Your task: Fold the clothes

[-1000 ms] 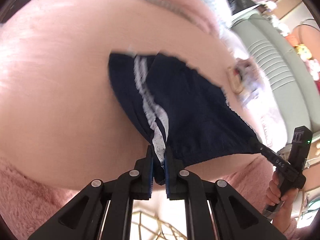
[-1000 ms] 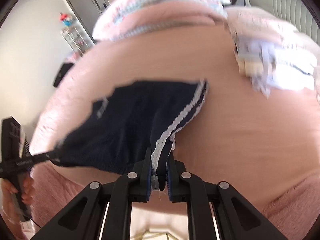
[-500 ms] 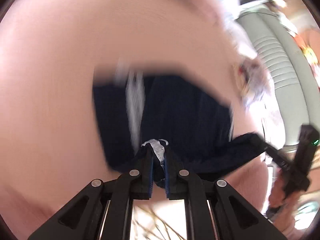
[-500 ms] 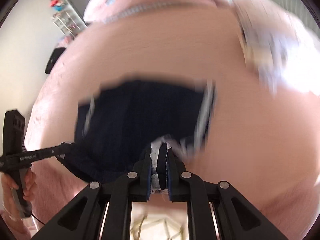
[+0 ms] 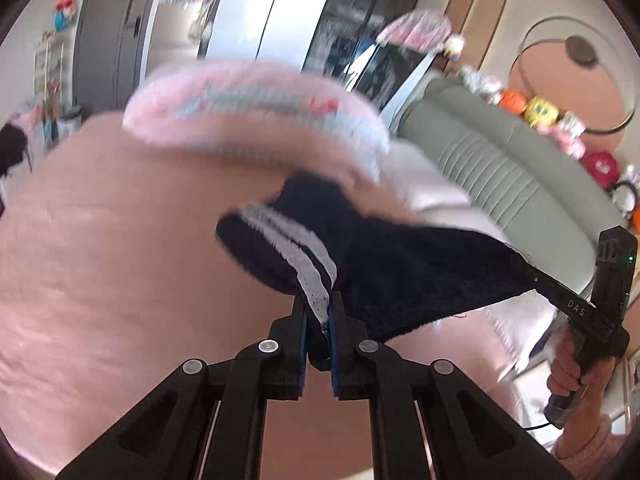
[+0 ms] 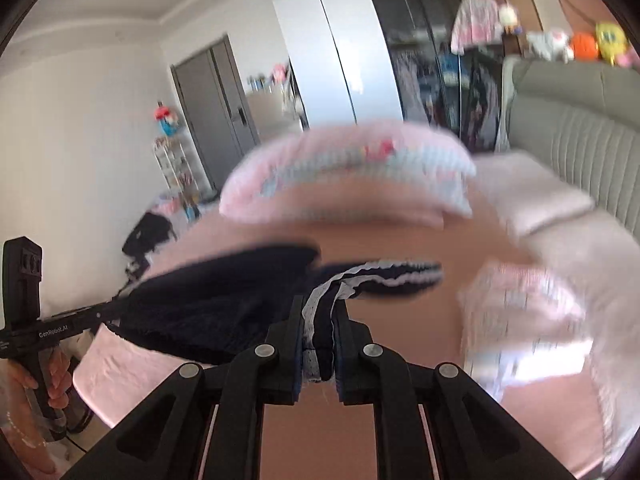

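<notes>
A: Broadly, what is spread beyond the tongs?

B: A pink bedspread is seen under and ahead of both grippers. A rolled pink quilt with a pale blue patterned edge is laid across it, farther out than the fingertips. A grey-green ribbed headboard is seen to the right of the left gripper, with soft toys lined along its top.

A: And where is the garment found?

B: A navy garment with white lace stripes is held up off the bedspread, stretched between the two tongs. In the right wrist view its navy body is spread toward the left.

A: How are the tongs set?

B: The left gripper is closed narrowly on the lace-striped edge, with cloth pinched between the pads. The right gripper is likewise clamped on a striped edge, a fold of lace and navy being gripped between its fingers. Each tool is grasped by a hand at its handle.

A: Anything smaller?

B: A blurred pale bundle of clothes is seen on the bedspread, right of the right gripper.
</notes>
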### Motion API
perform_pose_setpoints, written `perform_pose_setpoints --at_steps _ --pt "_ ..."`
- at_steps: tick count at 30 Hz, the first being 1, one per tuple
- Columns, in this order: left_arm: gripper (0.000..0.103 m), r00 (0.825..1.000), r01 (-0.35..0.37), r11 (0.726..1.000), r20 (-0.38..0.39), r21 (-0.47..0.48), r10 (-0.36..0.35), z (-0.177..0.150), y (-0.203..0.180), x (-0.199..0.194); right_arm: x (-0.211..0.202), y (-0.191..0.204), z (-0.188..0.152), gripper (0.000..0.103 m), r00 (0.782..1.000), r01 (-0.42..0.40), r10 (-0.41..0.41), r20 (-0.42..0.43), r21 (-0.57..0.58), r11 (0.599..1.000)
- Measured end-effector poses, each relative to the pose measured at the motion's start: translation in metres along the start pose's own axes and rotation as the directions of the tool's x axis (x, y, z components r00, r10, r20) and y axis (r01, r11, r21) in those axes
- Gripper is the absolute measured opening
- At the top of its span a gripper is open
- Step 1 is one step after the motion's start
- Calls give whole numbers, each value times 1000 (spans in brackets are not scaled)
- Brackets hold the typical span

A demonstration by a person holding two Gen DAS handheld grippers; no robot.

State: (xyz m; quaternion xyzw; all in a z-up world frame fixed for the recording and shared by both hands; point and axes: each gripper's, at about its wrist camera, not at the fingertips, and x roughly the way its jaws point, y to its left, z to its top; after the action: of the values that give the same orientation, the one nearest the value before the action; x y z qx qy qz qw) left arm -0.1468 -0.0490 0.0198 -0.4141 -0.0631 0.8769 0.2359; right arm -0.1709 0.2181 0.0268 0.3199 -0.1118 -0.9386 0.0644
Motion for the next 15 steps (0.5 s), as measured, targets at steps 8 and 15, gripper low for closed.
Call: perform_pose_setpoints --at_steps 8,15 --pt "8 920 -164 984 -370 -63 130 -157 46 147 139 -49 -186 12 885 140 -94 -456 68 988" --pt "15 895 -220 975 -401 -13 197 -180 43 151 147 -31 -203 18 884 169 -200 -422 -110 979"
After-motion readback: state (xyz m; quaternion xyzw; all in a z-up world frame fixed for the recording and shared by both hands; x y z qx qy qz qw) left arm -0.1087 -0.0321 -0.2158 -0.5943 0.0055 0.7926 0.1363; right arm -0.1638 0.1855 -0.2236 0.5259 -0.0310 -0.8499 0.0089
